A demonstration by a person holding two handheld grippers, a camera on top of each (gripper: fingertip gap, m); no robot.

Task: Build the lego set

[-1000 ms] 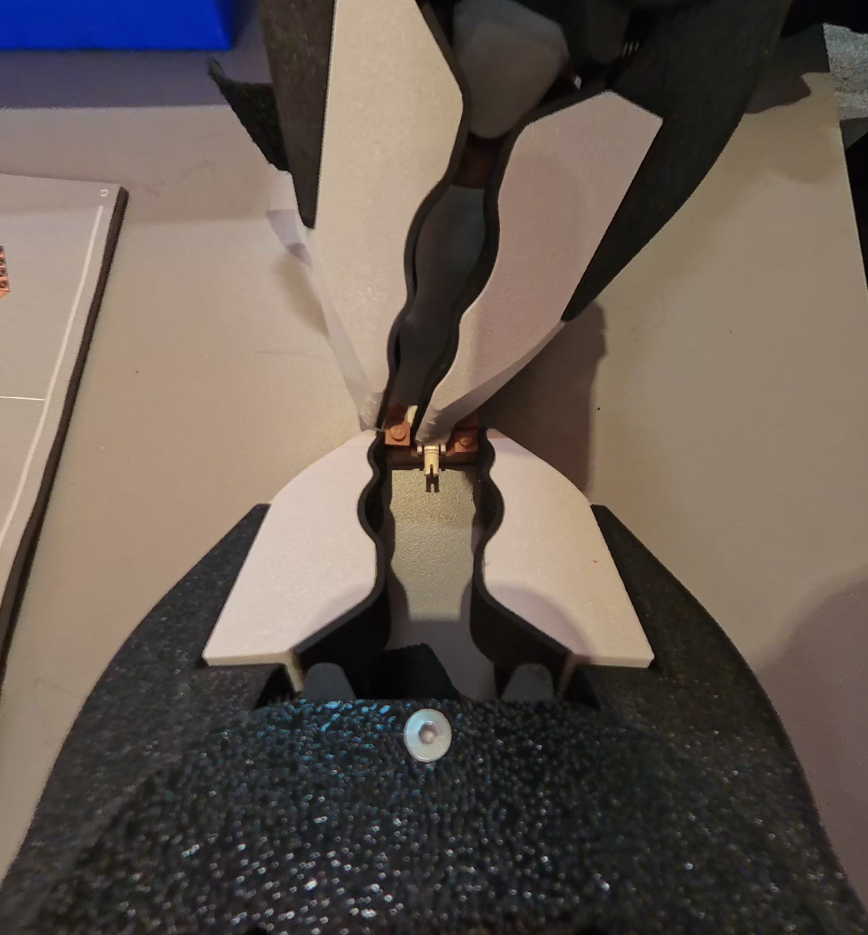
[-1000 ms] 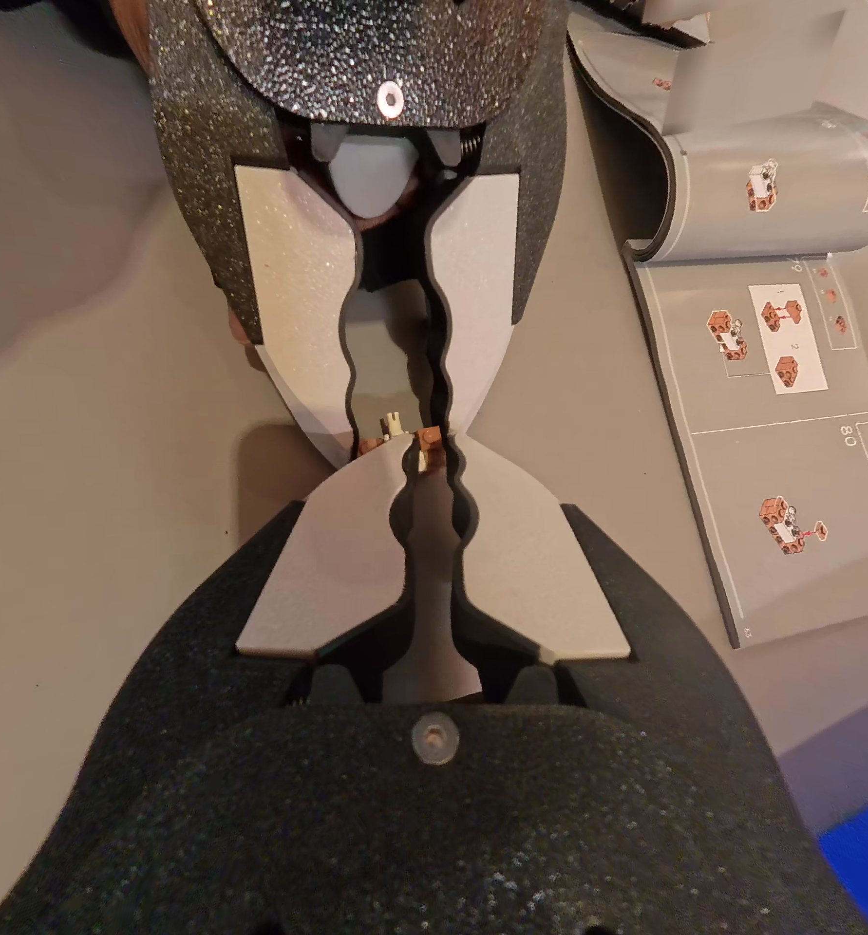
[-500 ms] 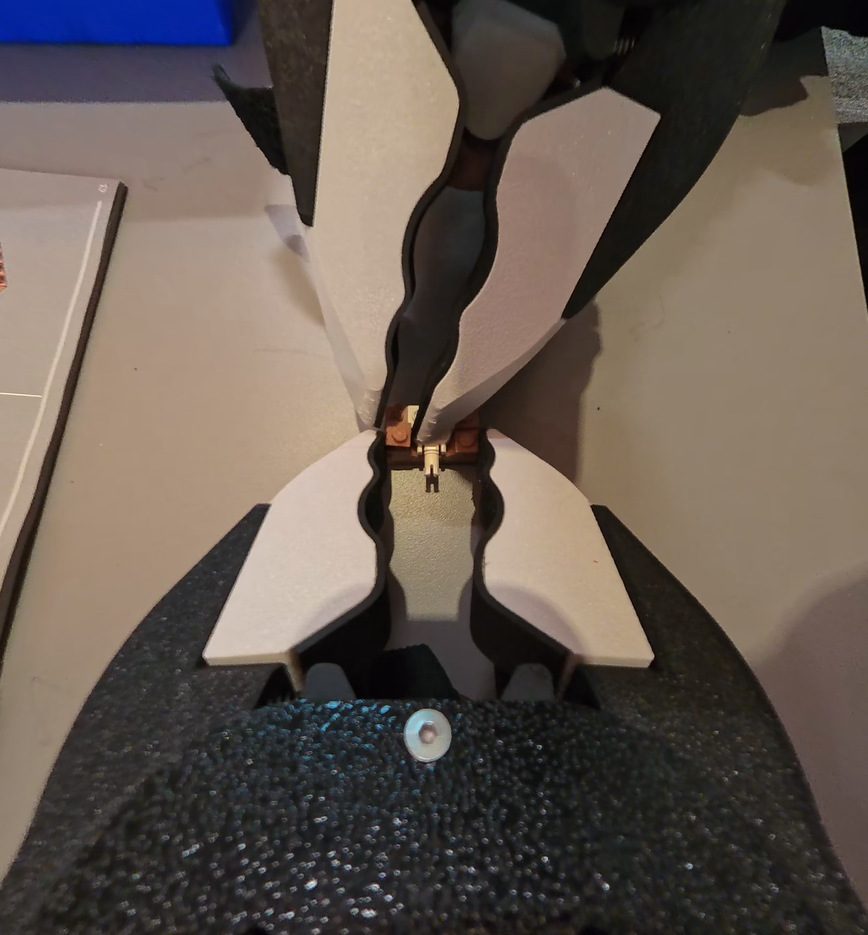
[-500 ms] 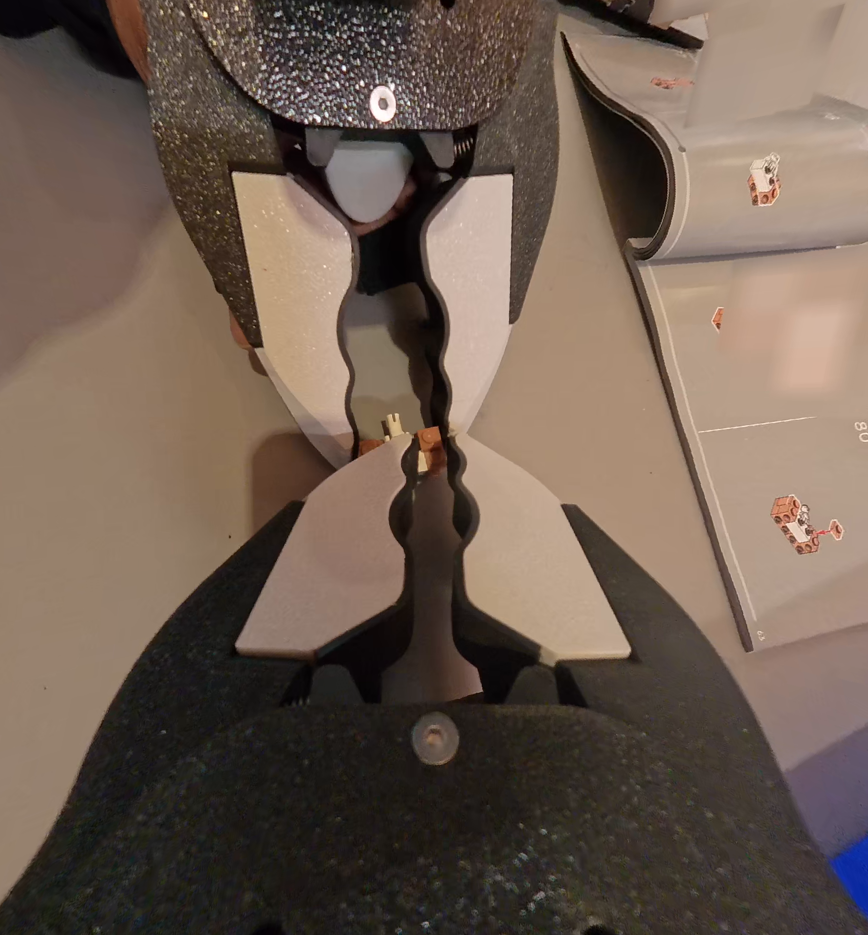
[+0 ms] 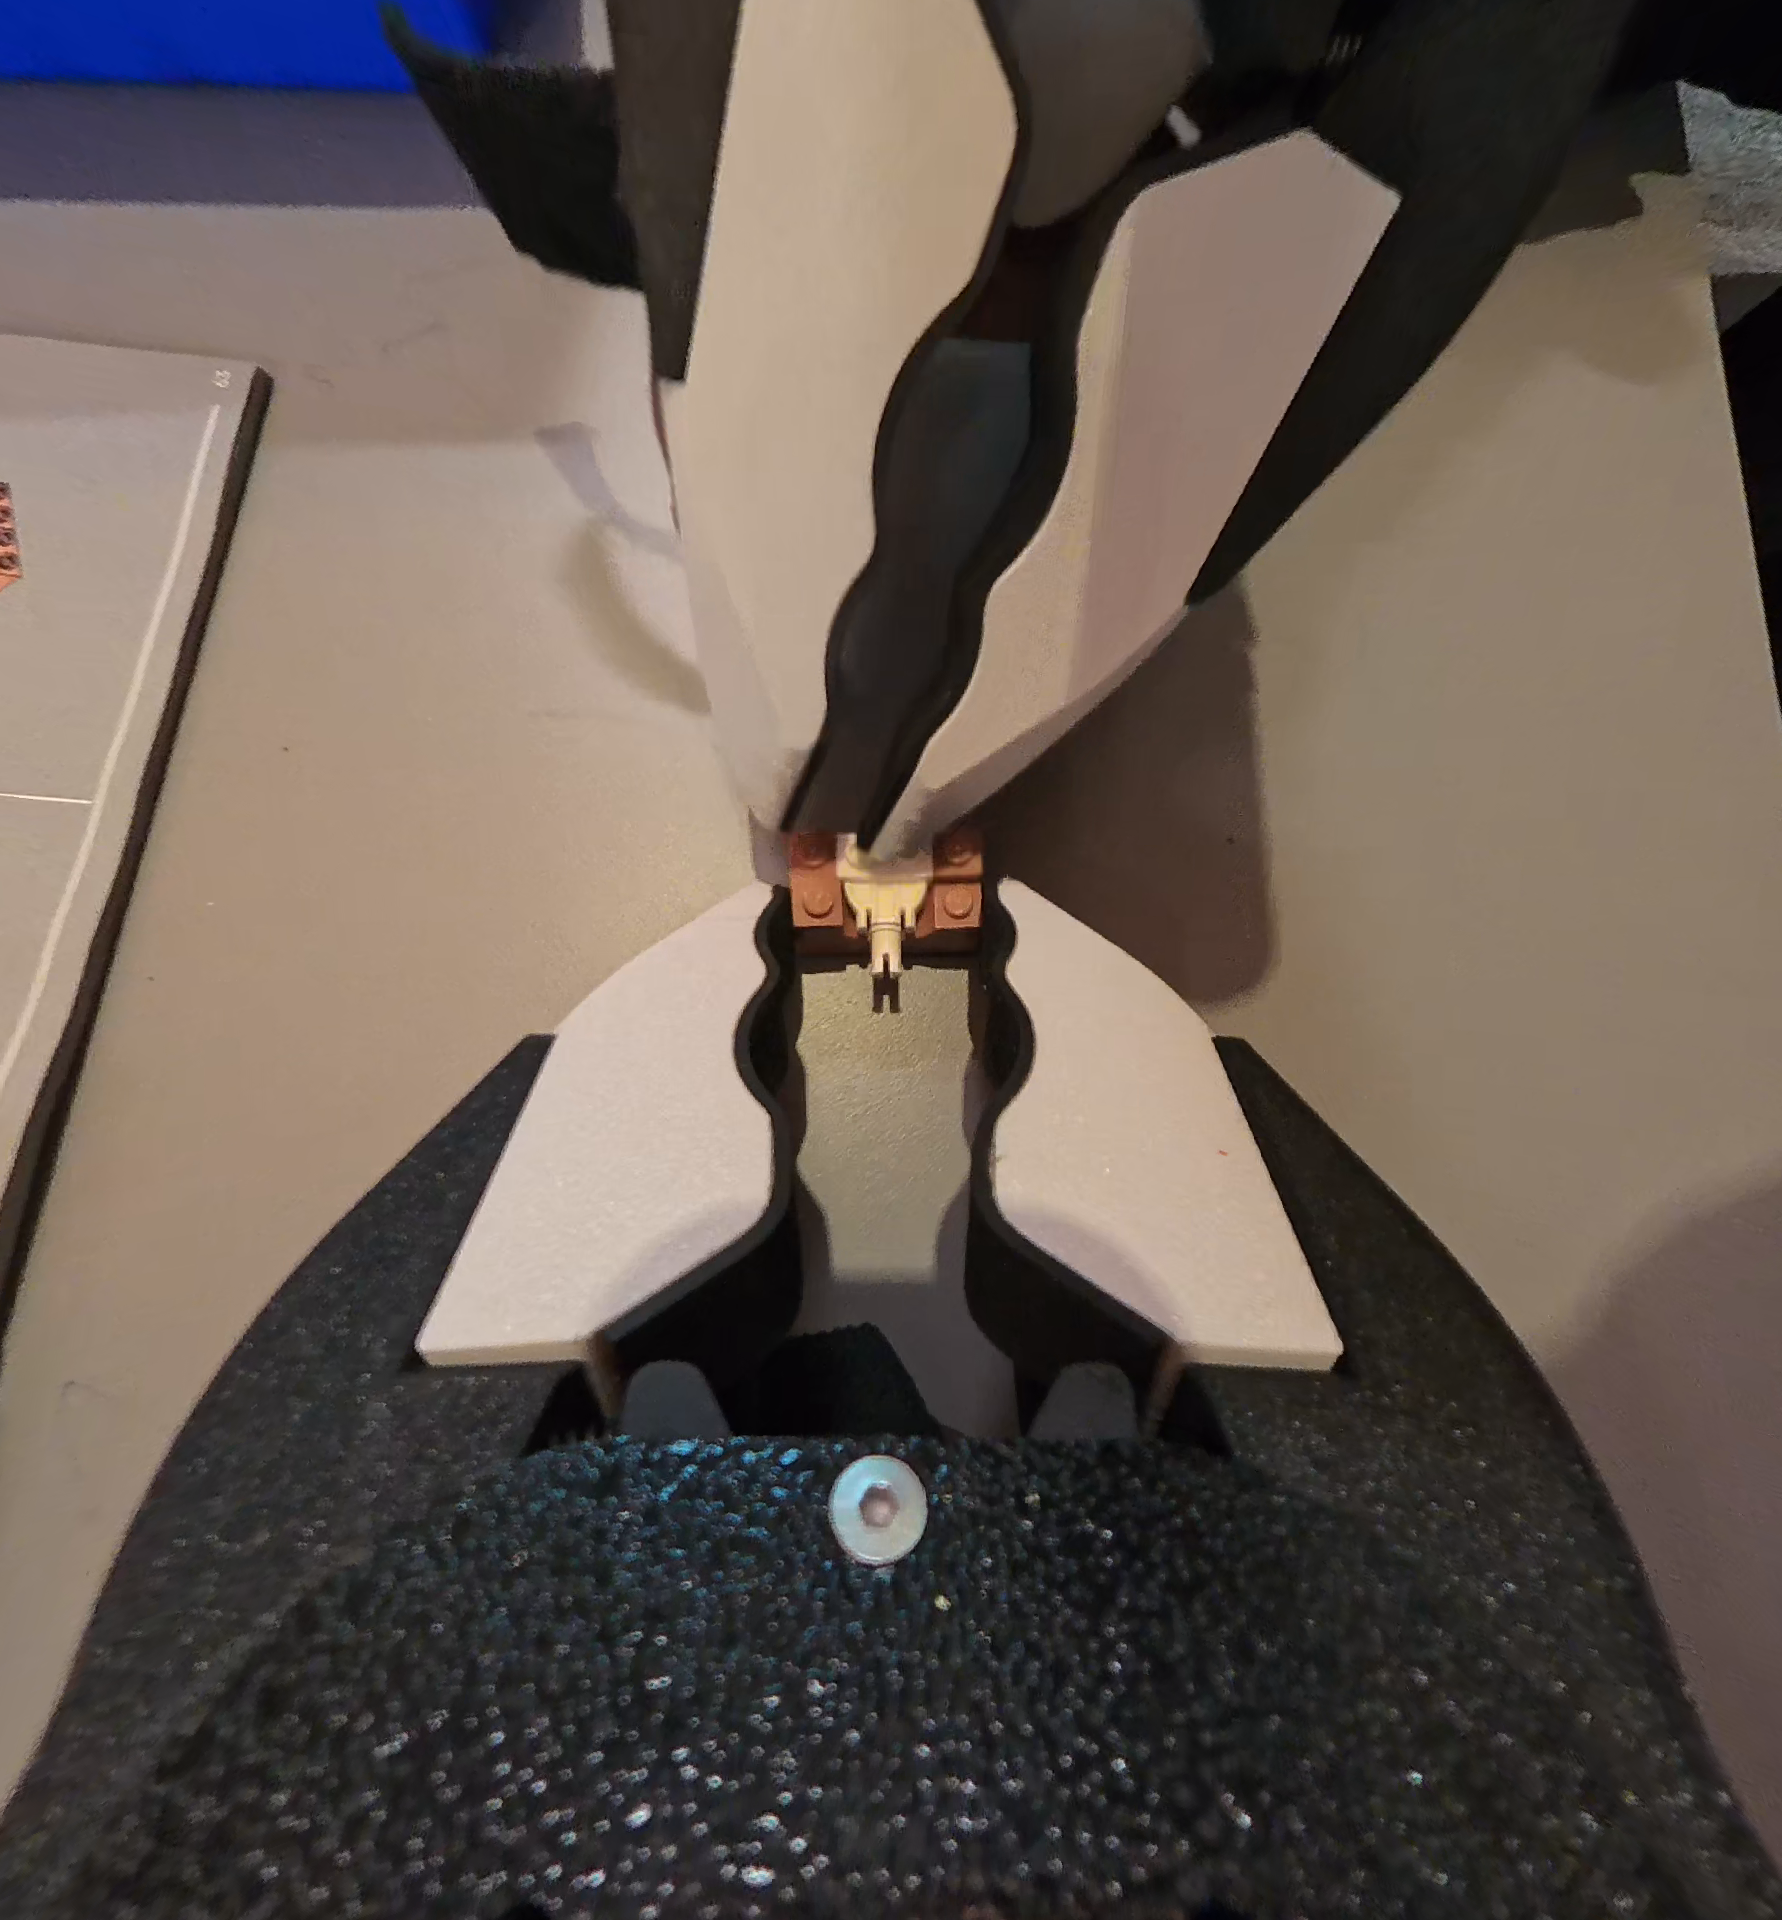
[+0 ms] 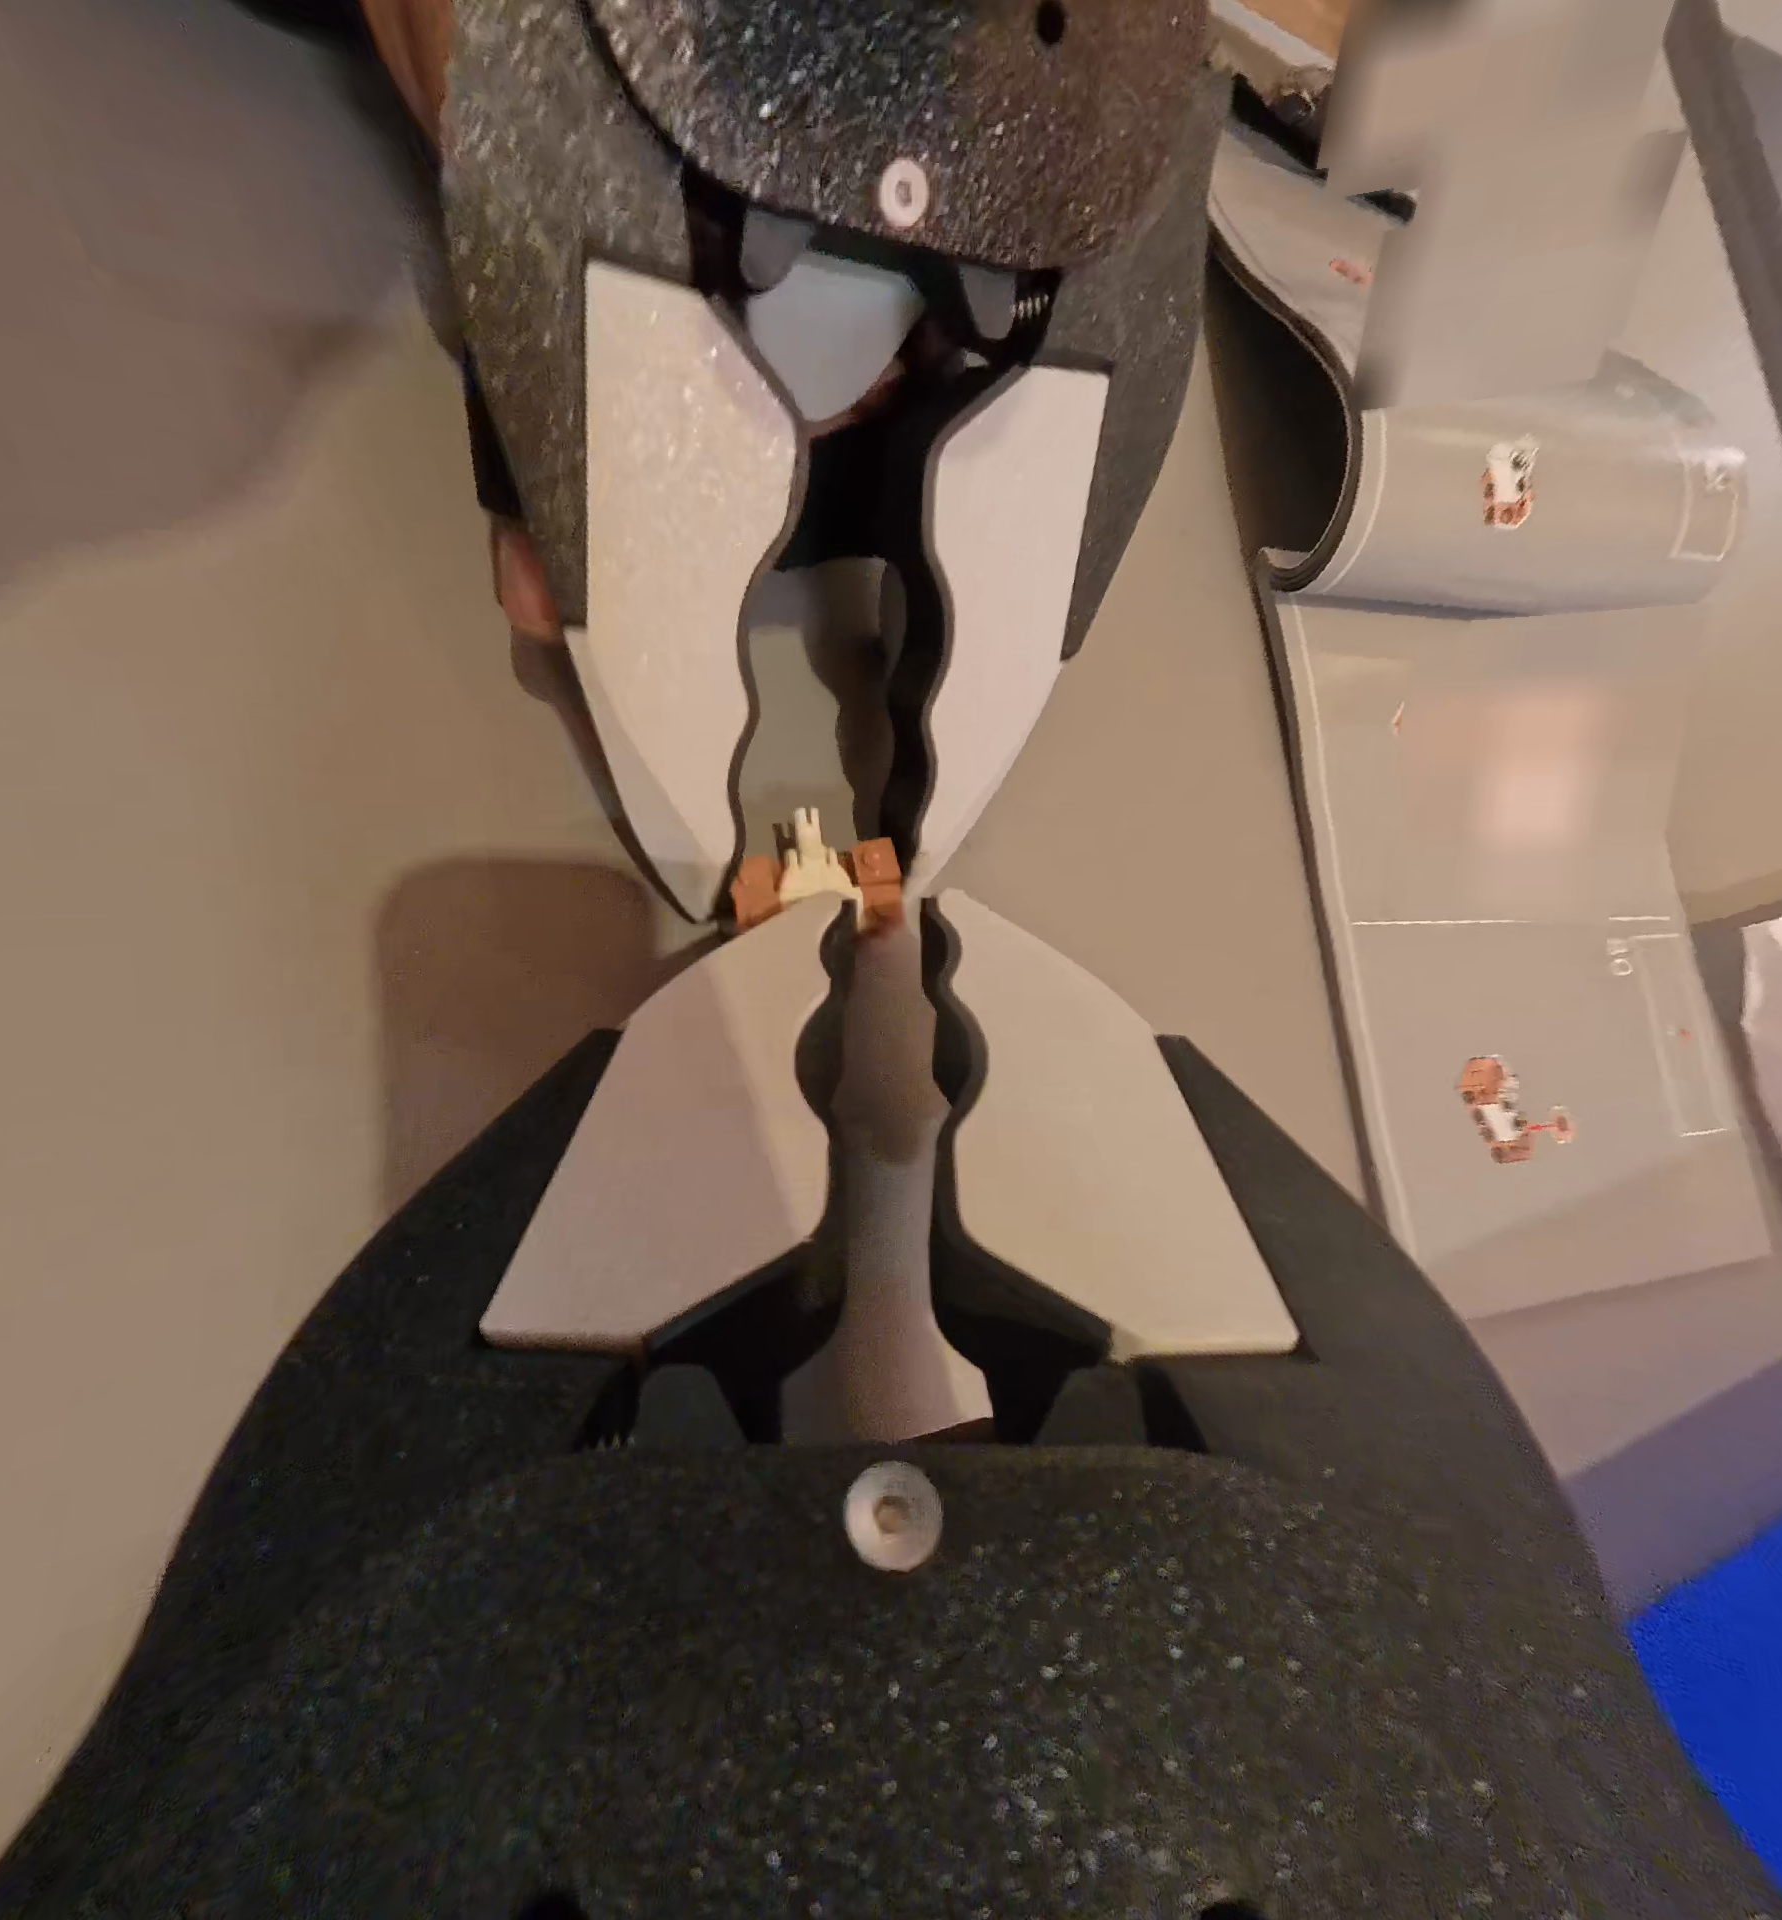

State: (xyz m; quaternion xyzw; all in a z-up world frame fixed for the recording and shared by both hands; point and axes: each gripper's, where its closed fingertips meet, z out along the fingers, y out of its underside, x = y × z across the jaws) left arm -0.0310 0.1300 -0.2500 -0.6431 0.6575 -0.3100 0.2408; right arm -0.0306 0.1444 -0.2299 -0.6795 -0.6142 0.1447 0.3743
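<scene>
A small brown studded brick (image 5: 814, 906) carries a cream clip piece (image 5: 879, 902) on its top. My left gripper (image 5: 885, 920) is shut on the brown brick, one pad on each end, just above the grey table (image 5: 399, 831). My right gripper (image 5: 861, 831) comes in from the far side, and its narrow tips pinch the rear of the cream piece. In the right wrist view my right gripper (image 6: 871, 920) meets the cream piece (image 6: 809, 873) between the brown brick's (image 6: 757, 894) two ends. The left gripper (image 6: 819, 896) faces it from above.
An open grey instruction booklet lies on the table, at the left in the left wrist view (image 5: 56, 727) and at the right, with a curled page, in the right wrist view (image 6: 1489, 935). A blue object shows at the table's edge (image 5: 191, 42) (image 6: 1760, 1683).
Both grippers keep their hold. The brick and cream piece have tilted a little, so more of their top shows in the left wrist view. The booklet has shifted in the right wrist view.
</scene>
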